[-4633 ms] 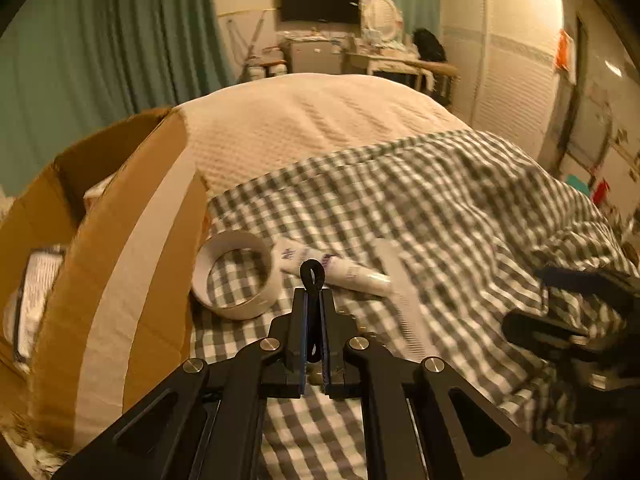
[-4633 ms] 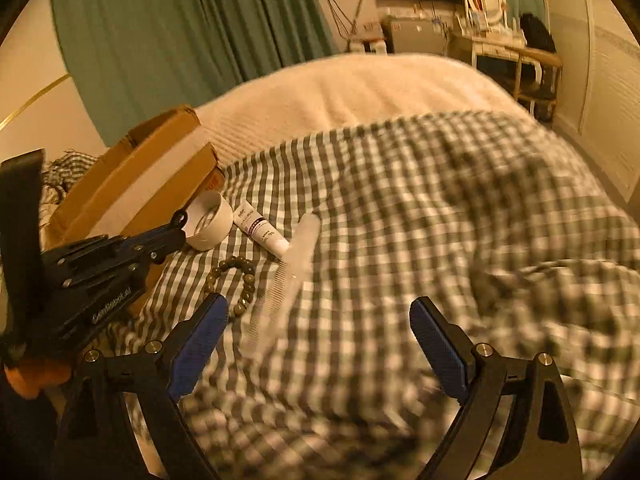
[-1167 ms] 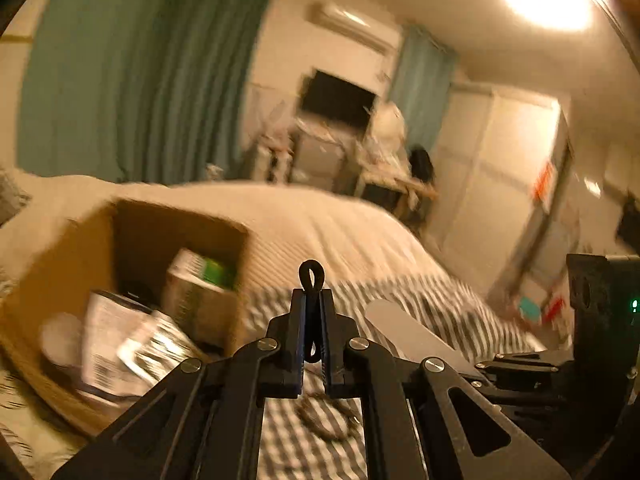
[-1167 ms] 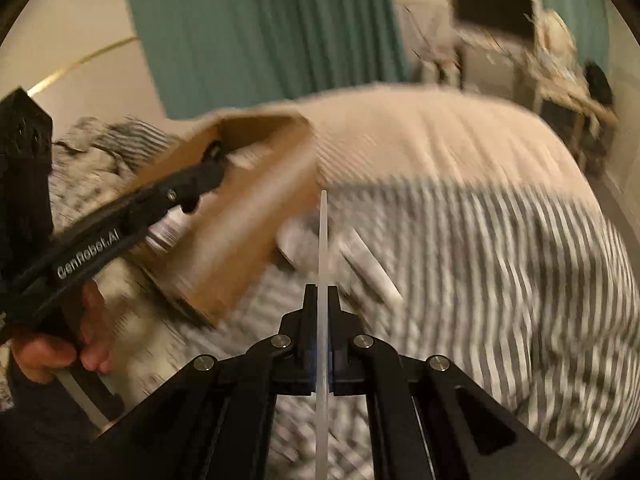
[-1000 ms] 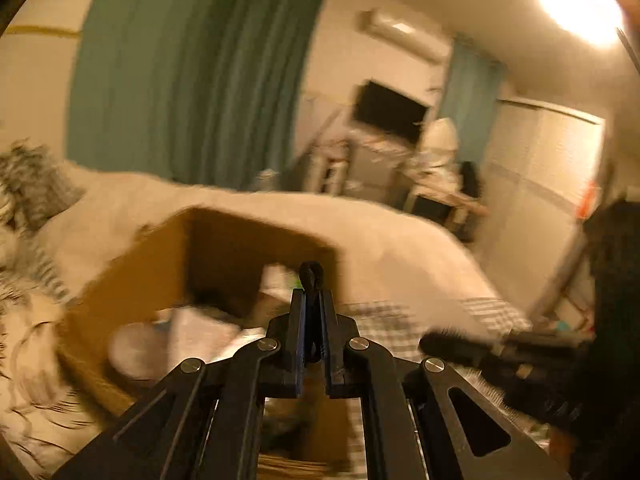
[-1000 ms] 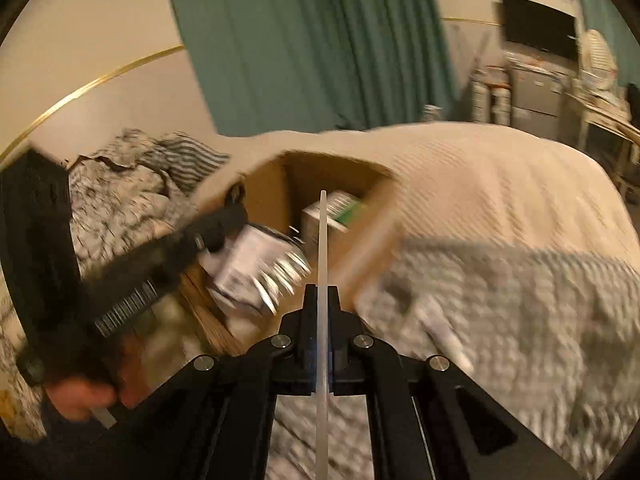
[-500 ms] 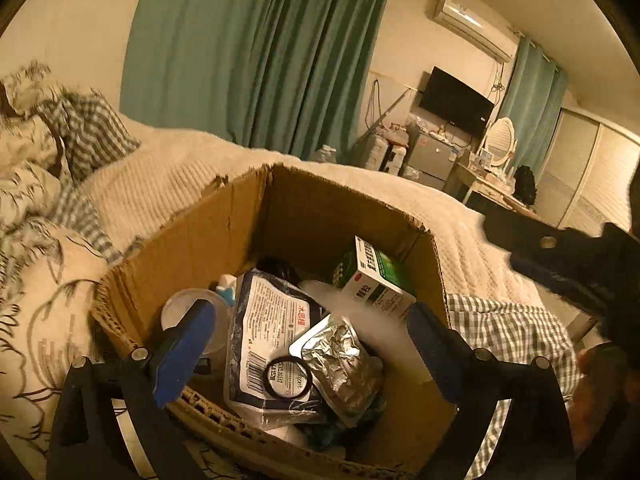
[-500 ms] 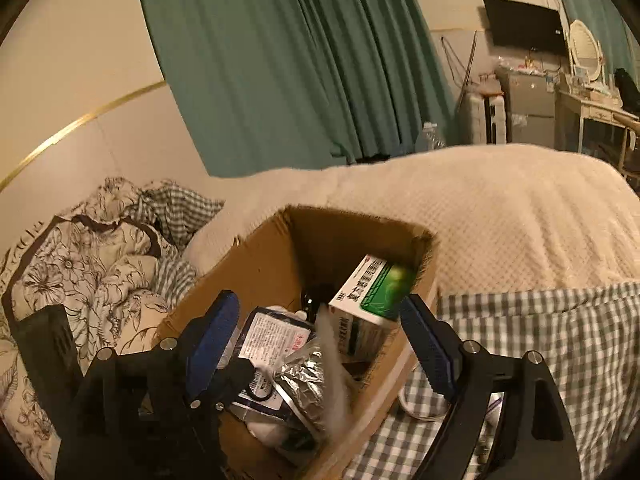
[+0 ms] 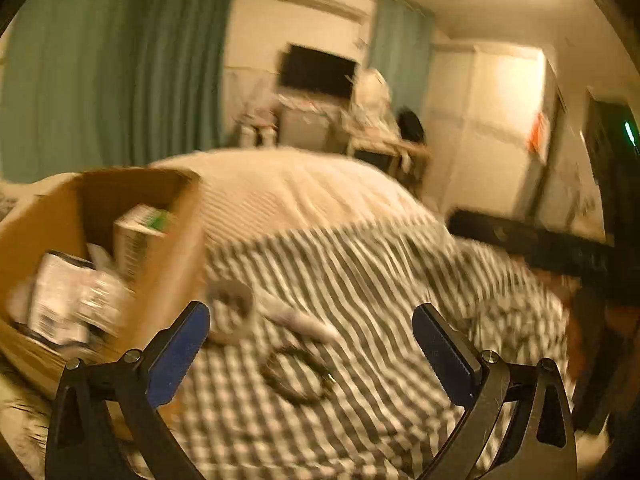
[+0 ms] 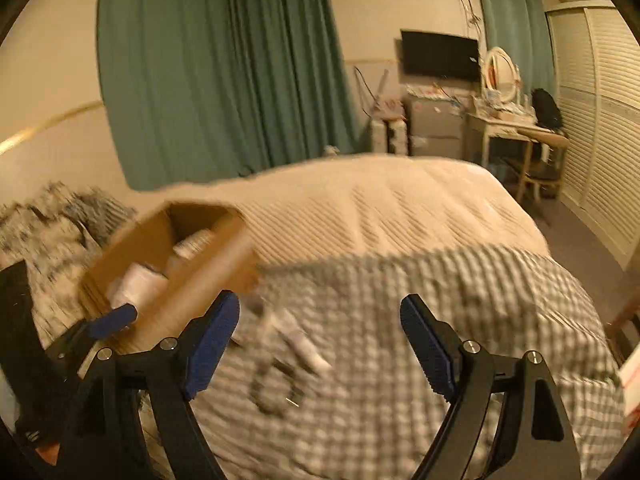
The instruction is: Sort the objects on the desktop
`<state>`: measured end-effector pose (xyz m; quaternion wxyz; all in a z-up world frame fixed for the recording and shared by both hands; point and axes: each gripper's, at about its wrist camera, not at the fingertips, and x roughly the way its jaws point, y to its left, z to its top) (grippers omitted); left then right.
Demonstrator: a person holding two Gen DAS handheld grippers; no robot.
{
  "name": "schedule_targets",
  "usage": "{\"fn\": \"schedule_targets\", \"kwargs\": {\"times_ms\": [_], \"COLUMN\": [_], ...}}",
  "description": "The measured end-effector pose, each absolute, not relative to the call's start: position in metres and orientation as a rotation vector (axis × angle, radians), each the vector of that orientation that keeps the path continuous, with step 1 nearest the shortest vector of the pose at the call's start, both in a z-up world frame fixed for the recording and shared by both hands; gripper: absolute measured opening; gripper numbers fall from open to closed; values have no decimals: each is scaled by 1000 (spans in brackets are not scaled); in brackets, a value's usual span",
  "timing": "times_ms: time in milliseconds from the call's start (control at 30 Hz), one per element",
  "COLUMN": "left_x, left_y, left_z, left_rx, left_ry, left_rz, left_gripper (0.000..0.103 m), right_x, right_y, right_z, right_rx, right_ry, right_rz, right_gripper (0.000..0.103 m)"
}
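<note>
My left gripper [image 9: 312, 354] hovers over the checked blanket [image 9: 380, 280]; its jaws are opening and nothing is between them. Just past its fingers lie a blurred tape roll [image 9: 232, 312], a white tube [image 9: 296, 320] and a dark bead bracelet [image 9: 296, 376]. The cardboard box [image 9: 176, 240] stands at the left and holds a green-and-white carton [image 9: 140, 232] and packets. My right gripper [image 10: 320, 346] is open and empty above the same tube [image 10: 296, 340] and bracelet [image 10: 276, 392]. The box [image 10: 208, 264] sits to its upper left.
A cream bedspread [image 10: 380, 208] covers the bed beyond the blanket. Patterned pillows [image 10: 48, 220] lie left of the box. The left gripper's blue fingertip [image 10: 112, 322] shows low left in the right wrist view. A desk, television and wardrobe stand far behind.
Both grippers were shut on a black loop and a comb, opened over the box, and have now swung right, away from the box toward the blanket.
</note>
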<state>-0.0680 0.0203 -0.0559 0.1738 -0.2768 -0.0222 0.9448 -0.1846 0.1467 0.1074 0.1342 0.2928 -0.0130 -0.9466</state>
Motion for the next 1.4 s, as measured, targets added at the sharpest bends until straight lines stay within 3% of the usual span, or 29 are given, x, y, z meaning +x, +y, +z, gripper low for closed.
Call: {"fn": "schedule_targets", "kwargs": {"times_ms": [267, 367, 567, 700, 767, 833, 867, 900, 933, 967, 1033, 1400], "left_x": [-109, -128, -143, -140, -137, -134, -131, -129, -127, -126, -124, -122], "left_y": [53, 44, 51, 44, 42, 49, 51, 53, 53, 51, 46, 31], "left_z": [-140, -161, -184, -184, -183, -174, -172, -171, -169, -168, -164, -142], "left_rx": [-1302, -1430, -1457, -1433, -1409, -1374, -1352, -1338, -1324, -1314, -1289, -1208], "left_ry": [32, -15, 47, -13, -16, 26, 55, 71, 74, 68, 32, -16], "left_rz": [2640, 2665, 2698, 2685, 2679, 2669, 2660, 2648, 2645, 2649, 2651, 2695], "left_gripper": [103, 103, 103, 101, 88, 59, 52, 38, 30, 29, 11, 11], "right_x": [-207, -215, -214, -213, -212, -212, -212, -211, -211, -212, -212, -222], "right_y": [180, 178, 176, 168, 166, 164, 164, 163, 162, 162, 160, 149], "right_z": [35, 19, 23, 16, 13, 12, 10, 8, 7, 5, 3, -7], "right_rx": [965, 1007, 949, 999, 1011, 1020, 1027, 1036, 1046, 1054, 1065, 1105], "right_ry": [-48, -61, -73, -43, -31, -23, -19, -13, -4, 5, 16, 33], "right_rz": [-2706, -2656, -2640, -2642, -2658, -2669, -2673, -2677, -2680, -2682, -2672, -2629], "right_gripper": [81, 73, 73, 73, 73, 73, 73, 73, 73, 73, 72, 72]}}
